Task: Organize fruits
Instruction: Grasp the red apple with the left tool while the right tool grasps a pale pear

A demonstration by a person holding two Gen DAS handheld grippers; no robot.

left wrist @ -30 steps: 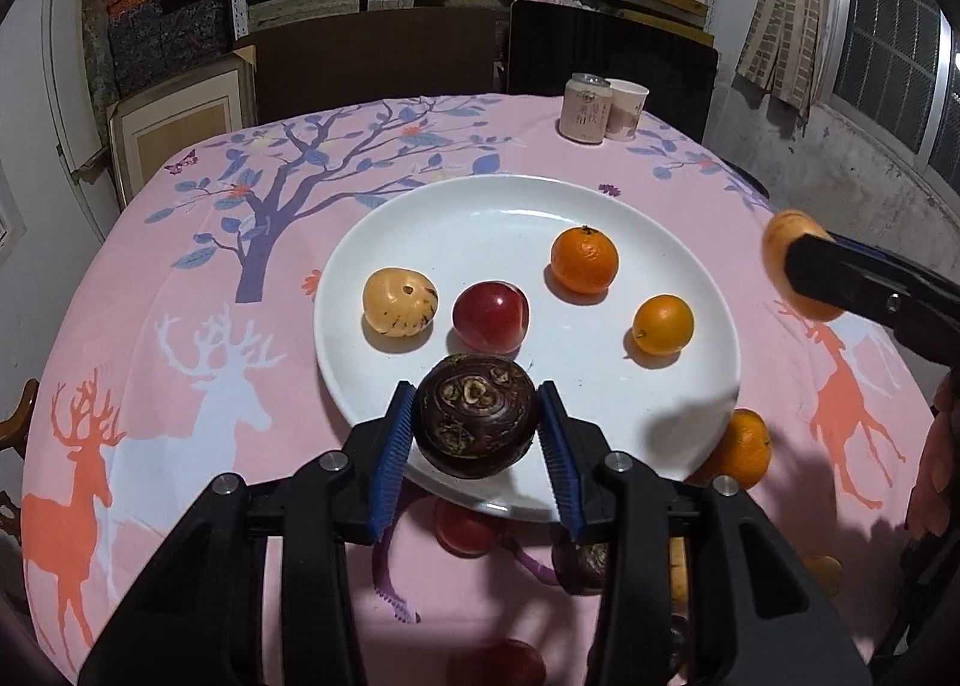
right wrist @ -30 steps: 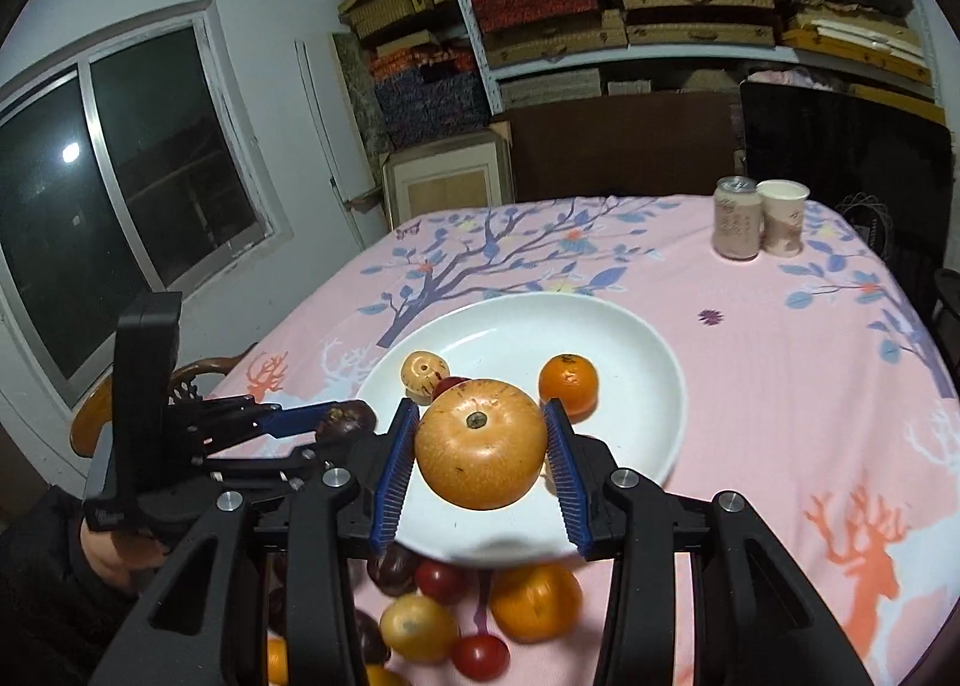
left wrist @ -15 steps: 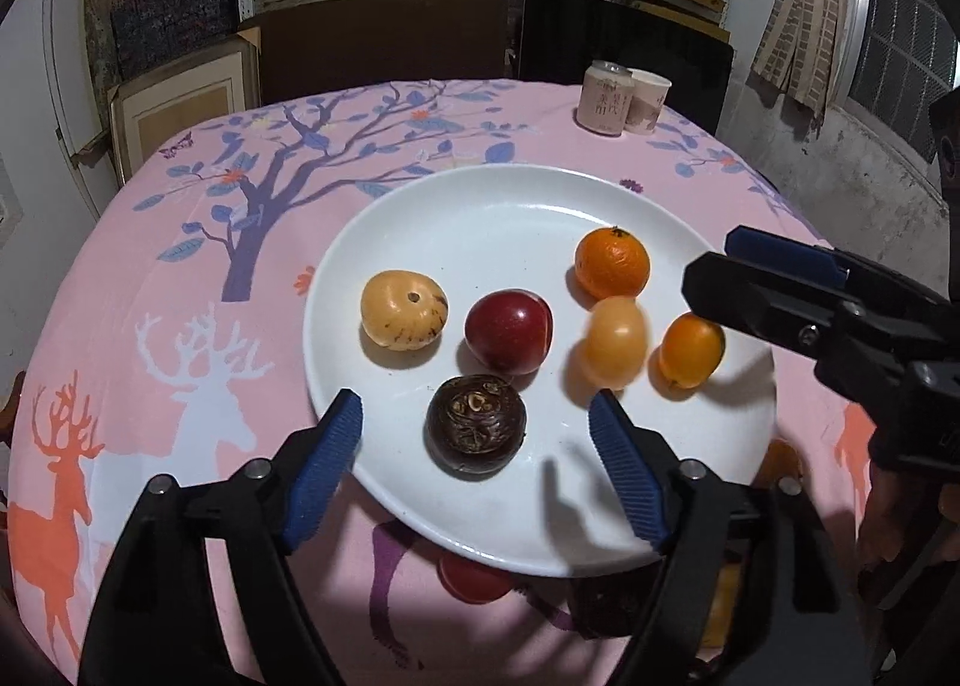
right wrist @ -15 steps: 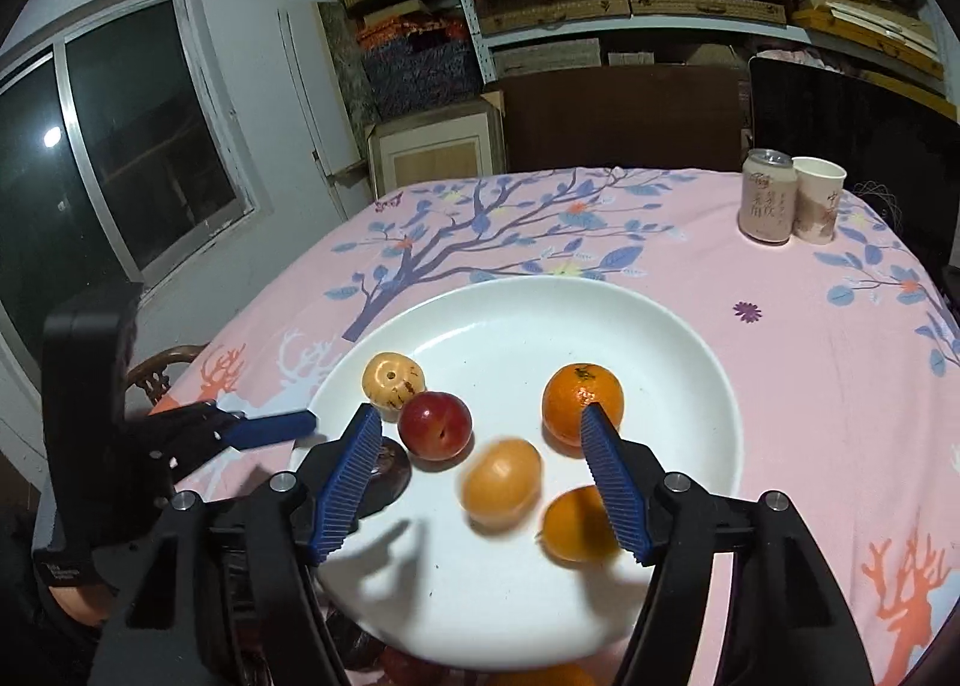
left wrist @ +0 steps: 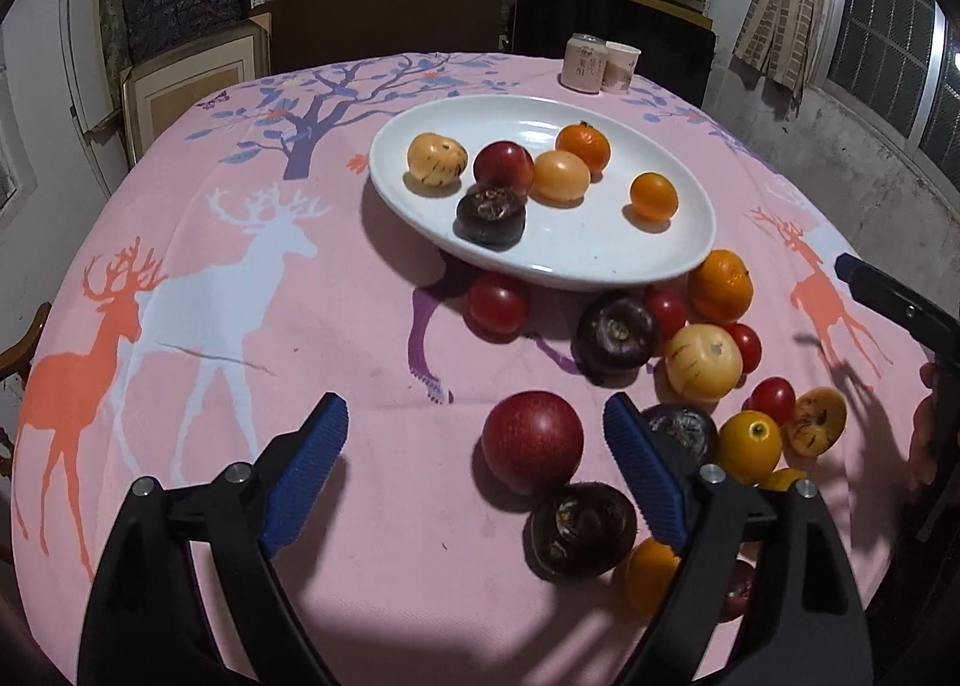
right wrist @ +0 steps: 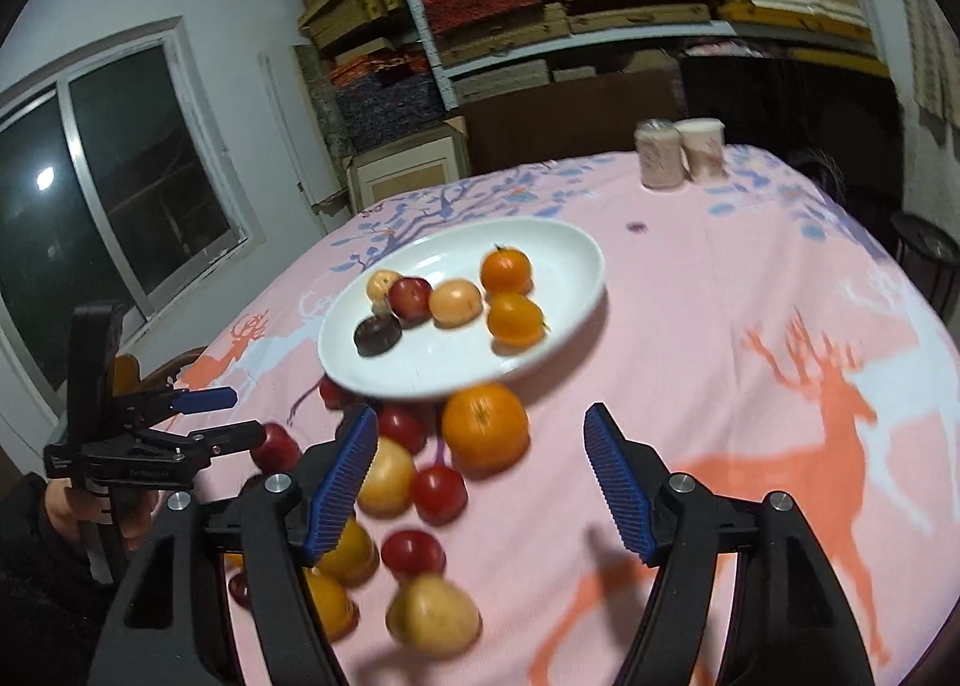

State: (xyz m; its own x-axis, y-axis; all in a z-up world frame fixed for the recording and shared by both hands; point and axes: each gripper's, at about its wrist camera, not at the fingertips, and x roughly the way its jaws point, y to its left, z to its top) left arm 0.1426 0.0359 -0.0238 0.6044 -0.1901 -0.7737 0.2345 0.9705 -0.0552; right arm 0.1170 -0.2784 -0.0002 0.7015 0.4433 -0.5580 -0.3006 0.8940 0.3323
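A white plate holds several fruits, among them a dark brown fruit and a yellow-orange fruit. Loose fruits lie on the pink cloth in front of it. My left gripper hangs over them, its jaws opening. A red apple rests on the cloth between the fingers, close to the right pad and untouched. My right gripper is opening too. An orange sits on the cloth between its tips, and neither pad presses it. A hand holds the left gripper at the right wrist view's left edge.
A can and a paper cup stand at the table's far side. Shelves of flat boxes fill the back wall. A wooden chair stands by the table's left edge. One finger of the right gripper reaches in at the right.
Both grippers let go of their fruits, the dark brown one and the yellow-orange one, which now lie on the plate. Both then opened and drew back over the loose fruits.
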